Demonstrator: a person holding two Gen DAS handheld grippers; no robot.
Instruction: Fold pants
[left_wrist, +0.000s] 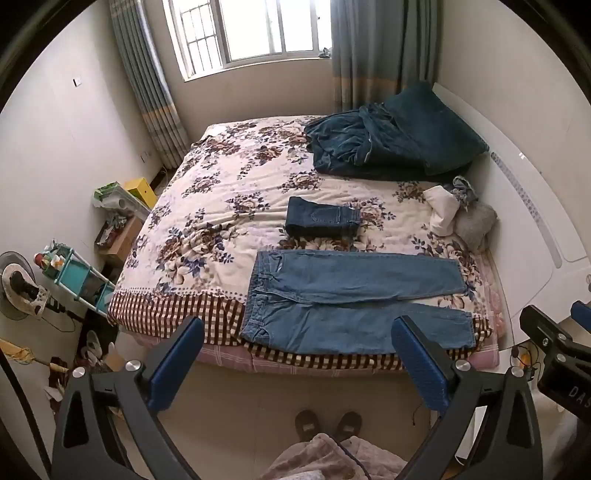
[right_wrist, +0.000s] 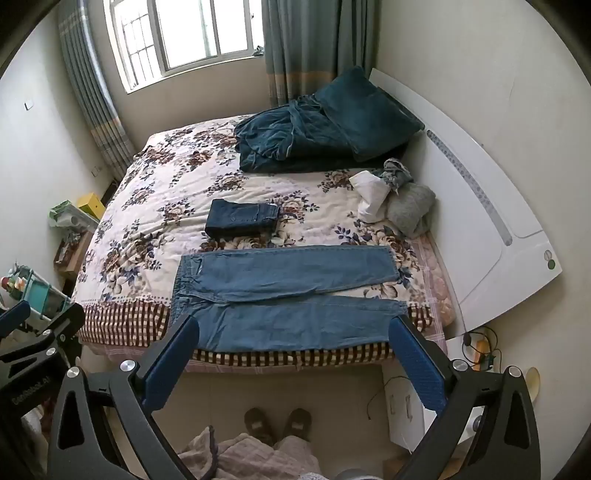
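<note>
Light blue jeans (left_wrist: 351, 299) lie spread flat on the near edge of the bed, waistband to the left, both legs pointing right; they also show in the right wrist view (right_wrist: 288, 295). A darker pair of jeans, folded (left_wrist: 323, 222), lies just behind them on the bed (right_wrist: 242, 218). My left gripper (left_wrist: 299, 354) is open and empty, held above the floor in front of the bed. My right gripper (right_wrist: 295, 350) is open and empty too, at about the same height, to the right of the left one; it shows at the left wrist view's right edge (left_wrist: 554, 332).
The bed has a floral quilt (left_wrist: 221, 206) with a checked border. A dark teal blanket and pillow (left_wrist: 391, 140) lie at the back, a white and grey bundle of clothes (left_wrist: 458, 214) at the right by the white headboard (right_wrist: 480, 206). Shelves and clutter (left_wrist: 74, 273) stand left. My slippered feet (left_wrist: 325, 424) are on the floor.
</note>
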